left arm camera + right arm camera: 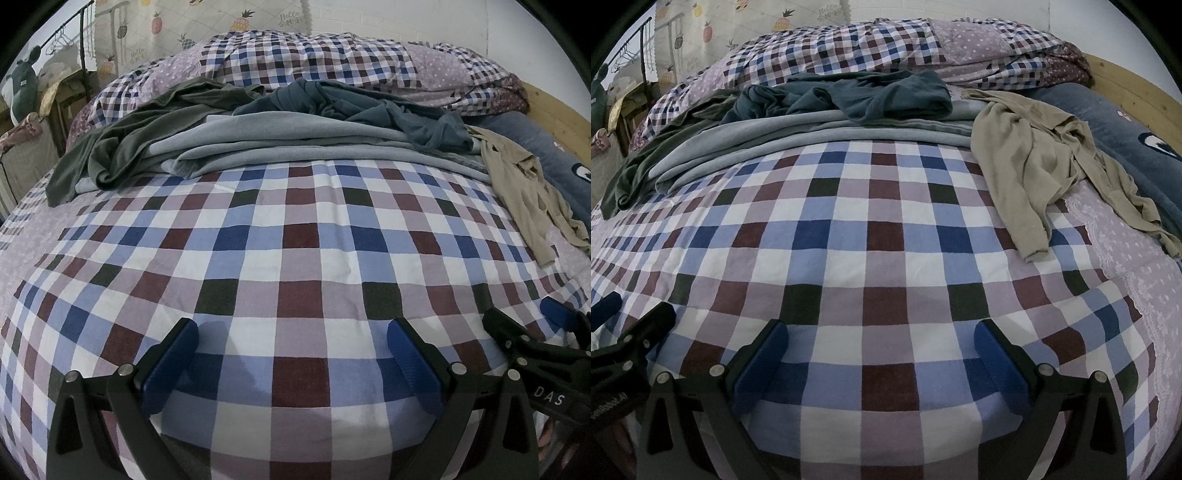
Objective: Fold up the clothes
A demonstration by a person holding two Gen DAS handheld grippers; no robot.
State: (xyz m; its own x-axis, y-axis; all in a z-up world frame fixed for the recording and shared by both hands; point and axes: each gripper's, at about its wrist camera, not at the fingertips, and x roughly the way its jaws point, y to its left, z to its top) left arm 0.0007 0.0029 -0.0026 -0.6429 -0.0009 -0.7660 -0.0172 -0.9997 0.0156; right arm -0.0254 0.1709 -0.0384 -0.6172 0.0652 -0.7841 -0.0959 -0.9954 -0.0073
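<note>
We hold both grippers wide apart and empty, low over the near end of the checked bedspread (886, 229), the left gripper (291, 354) beside the right gripper (881, 350). The clothes lie well ahead across the bed: a grey sheet-like garment (295, 144) running left to right, a teal shirt (879, 96) on it, and a beige top (1034, 155) nearer our right gripper.
</note>
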